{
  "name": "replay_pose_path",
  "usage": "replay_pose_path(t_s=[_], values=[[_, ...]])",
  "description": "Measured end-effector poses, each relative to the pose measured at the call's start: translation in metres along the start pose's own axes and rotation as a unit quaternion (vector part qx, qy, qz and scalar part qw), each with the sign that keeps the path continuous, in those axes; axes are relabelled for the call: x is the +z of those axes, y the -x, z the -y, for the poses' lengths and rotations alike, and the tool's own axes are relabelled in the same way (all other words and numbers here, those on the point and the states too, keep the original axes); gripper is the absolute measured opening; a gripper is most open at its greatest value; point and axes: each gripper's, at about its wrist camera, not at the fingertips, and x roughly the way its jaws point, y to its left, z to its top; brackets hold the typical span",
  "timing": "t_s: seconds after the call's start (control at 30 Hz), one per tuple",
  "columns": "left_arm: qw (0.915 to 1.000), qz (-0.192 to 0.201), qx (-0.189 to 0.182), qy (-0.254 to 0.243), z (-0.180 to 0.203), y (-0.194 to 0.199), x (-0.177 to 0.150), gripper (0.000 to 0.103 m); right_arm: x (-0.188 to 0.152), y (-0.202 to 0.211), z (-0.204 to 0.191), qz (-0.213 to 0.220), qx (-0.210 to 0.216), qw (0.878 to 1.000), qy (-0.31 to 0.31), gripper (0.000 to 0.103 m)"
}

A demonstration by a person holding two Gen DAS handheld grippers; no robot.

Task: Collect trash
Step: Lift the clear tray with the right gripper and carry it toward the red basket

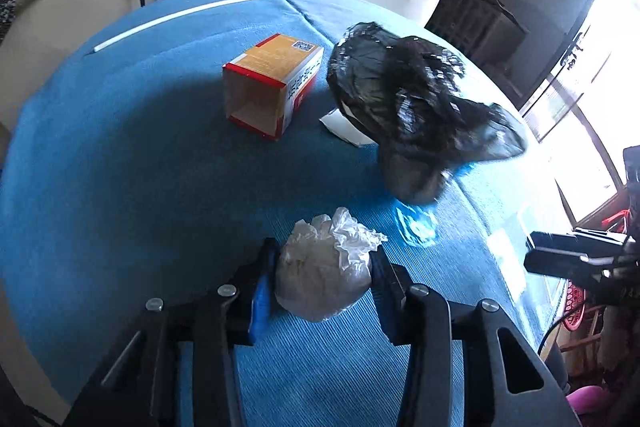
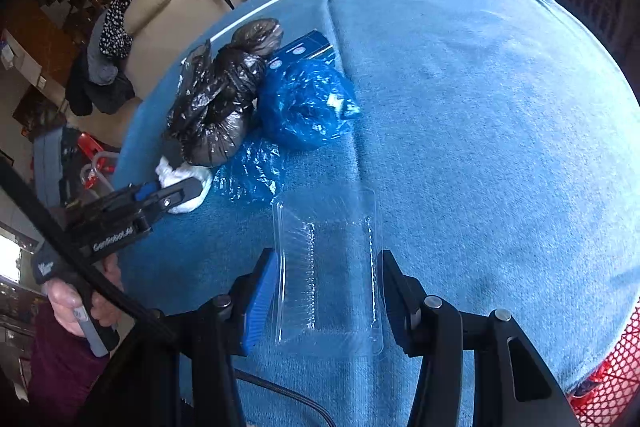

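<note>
Your left gripper [image 1: 322, 267] was clamped on the crumpled white plastic wad [image 1: 326, 269], resting on the blue cloth-covered table [image 1: 120, 187]. Your right gripper [image 2: 328, 295] stood apart around the clear plastic tray [image 2: 328, 275]; whether the pads touched it could not be told. 4 items appeared uncollected: the orange cardboard box [image 1: 272, 87], black bag [image 1: 416, 107], blue bag [image 2: 308, 103] and white rod [image 1: 212, 13]. Nothing blocked either gripper.

The left tool [image 2: 176, 197] bears a white brand mark, too blurred to read surely.
</note>
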Motion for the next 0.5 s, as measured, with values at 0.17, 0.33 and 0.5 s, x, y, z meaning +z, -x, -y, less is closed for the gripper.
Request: replay_pose_path(t_s=[0.17, 0.33, 0.5], values=[[0.9997, 0.021, 0.010, 0.000, 0.013, 0.021, -0.011, 0.045, -0.009, 0.016, 0.015, 0.012, 0.003, 1.000, -0.013, 0.053], [0.9989, 0.035, 0.027, -0.015, 0.044, 0.037, -0.019, 0.045, -0.014, 0.025, 0.025, 0.018, 0.003, 1.000, -0.023, 0.053], [0.9941, 0.055, 0.066, -0.066, 0.086, 0.052, -0.023, 0.045, -0.021, 0.035, 0.032, 0.025, -0.001, 0.999, -0.030, 0.053]])
